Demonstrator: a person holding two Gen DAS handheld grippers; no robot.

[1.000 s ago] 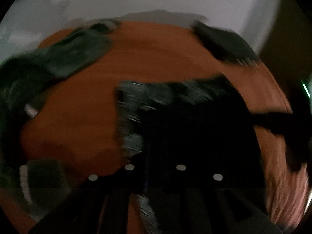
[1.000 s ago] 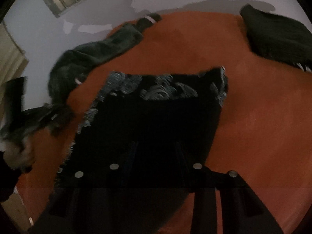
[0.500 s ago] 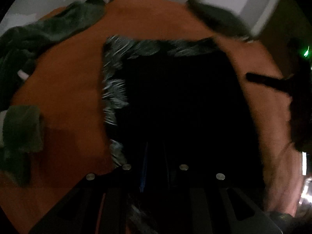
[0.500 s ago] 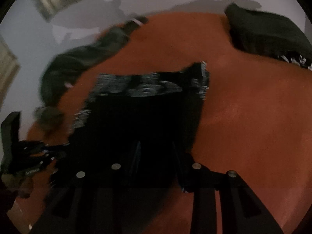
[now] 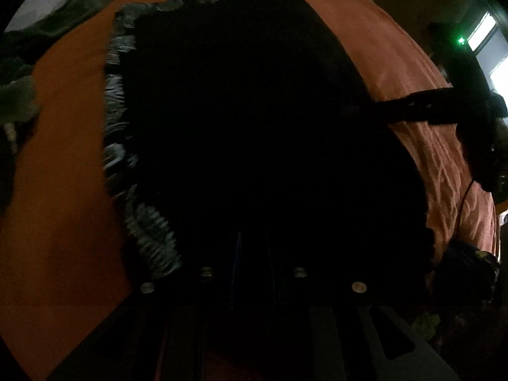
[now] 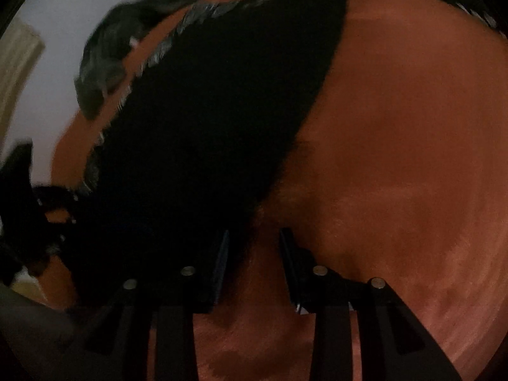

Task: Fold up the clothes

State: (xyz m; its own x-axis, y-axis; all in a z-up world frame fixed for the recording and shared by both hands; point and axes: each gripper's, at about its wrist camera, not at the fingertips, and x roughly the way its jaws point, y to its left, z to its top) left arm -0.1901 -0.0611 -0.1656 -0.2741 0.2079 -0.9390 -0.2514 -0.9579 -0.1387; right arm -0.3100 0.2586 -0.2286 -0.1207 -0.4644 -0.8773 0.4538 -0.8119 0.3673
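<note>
Orange bed, dim room. Black garment spread flat, near edge pinched by left gripper and right gripper jaws for folding over.

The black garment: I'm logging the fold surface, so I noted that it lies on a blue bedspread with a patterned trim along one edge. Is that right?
Not quite. The black garment does have a patterned trim along one edge, but the bedspread under it is orange, not blue. Both wrist views show this; the right wrist view shows the widest bare stretch.
</note>
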